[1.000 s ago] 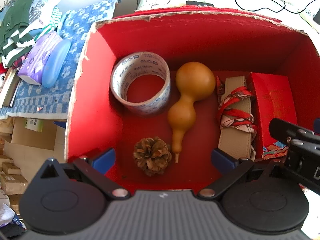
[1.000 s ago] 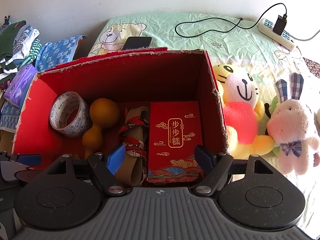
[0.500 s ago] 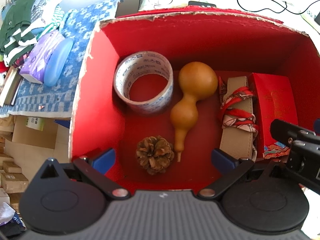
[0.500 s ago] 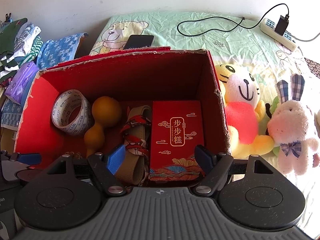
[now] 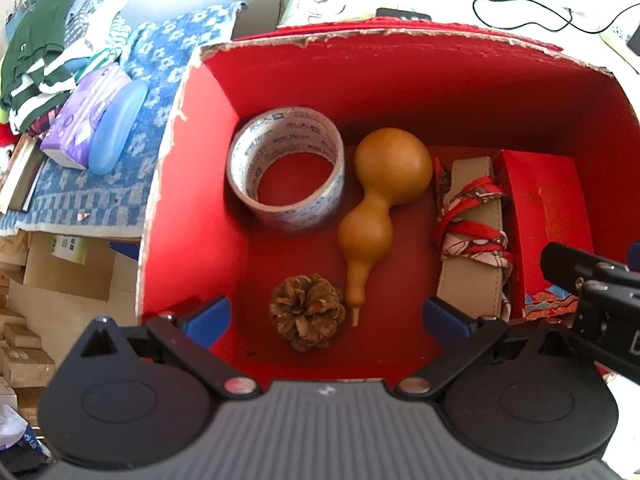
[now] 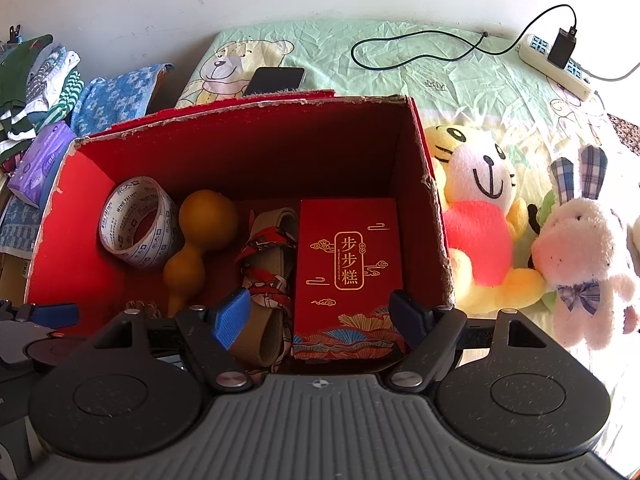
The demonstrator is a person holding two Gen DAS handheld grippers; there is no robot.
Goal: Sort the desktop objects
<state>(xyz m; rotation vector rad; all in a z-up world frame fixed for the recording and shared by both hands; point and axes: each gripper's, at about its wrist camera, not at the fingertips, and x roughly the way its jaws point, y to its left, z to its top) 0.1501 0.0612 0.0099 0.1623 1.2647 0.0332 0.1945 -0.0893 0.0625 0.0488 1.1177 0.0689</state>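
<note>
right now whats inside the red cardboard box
In the red cardboard box: printed tape roll, tan gourd, pine cone, beige strap with red scarf, red gift box. Anything beneath is hidden.

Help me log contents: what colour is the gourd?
Golden brown gourd, clearest in the left wrist view.

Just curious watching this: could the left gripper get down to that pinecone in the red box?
Probably yes. The left gripper is open just above the pinecone, which sits uncovered on the box floor; only the gourd's stem lies close beside it.
</note>
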